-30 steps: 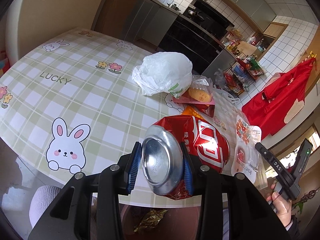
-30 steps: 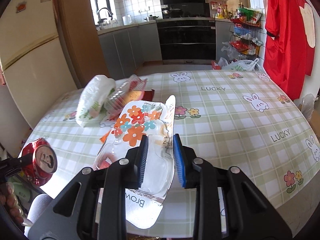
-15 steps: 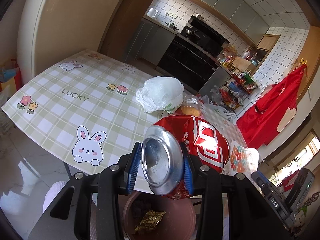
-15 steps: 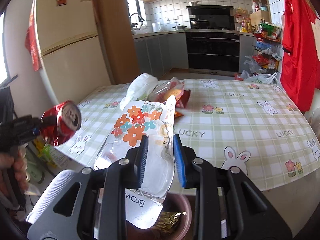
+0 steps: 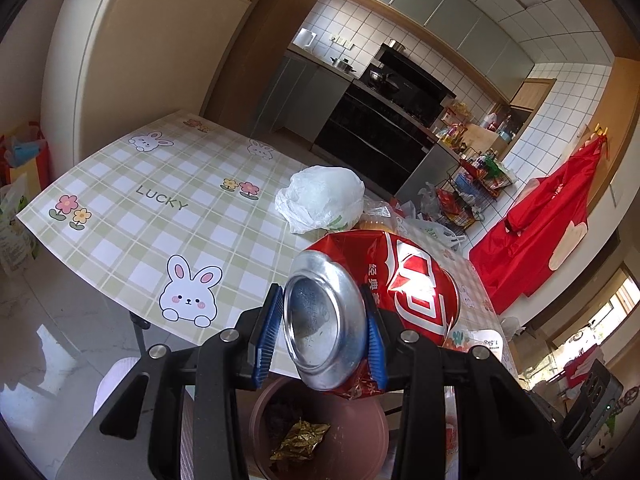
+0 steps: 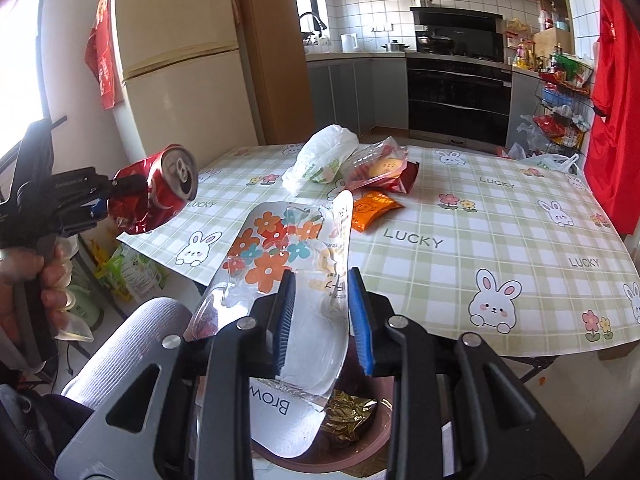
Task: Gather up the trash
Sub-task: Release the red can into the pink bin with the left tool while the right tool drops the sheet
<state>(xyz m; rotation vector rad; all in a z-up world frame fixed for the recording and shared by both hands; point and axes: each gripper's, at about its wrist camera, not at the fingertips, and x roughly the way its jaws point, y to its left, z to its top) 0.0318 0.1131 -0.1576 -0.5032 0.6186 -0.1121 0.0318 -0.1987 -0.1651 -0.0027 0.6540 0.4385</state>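
Clamped on both sides of a crushed red can (image 5: 376, 304), the left gripper (image 5: 322, 326) holds its jaws partway apart, each blue pad pressed flat to the dented metal with the silver base turned toward the camera. On the other hand, the right gripper (image 6: 322, 320) has a flattened clear wrapper with printed flowers (image 6: 288, 280) standing between its jaws, which have just been opening a little; its left pad looks to lie against the film, while a gap shows at the right pad, so the hold looks close to letting go. Since a second ago both hands have drawn back off the checked tablecloth (image 5: 160, 216), and a brown bin (image 5: 360, 432) with crumpled gold foil (image 5: 300, 440) in it now sits directly beneath the can and, in the right view, beneath the wrapper's lower end. That puts both pieces over the drop spot, and the widening right jaws suggest the wrapper is first to fall. Left behind on the table, well apart from the bin, are a white plastic bag (image 6: 324, 152), a clear snack pack (image 6: 380, 166) and an orange packet (image 6: 372, 210), so more collecting seems to remain.
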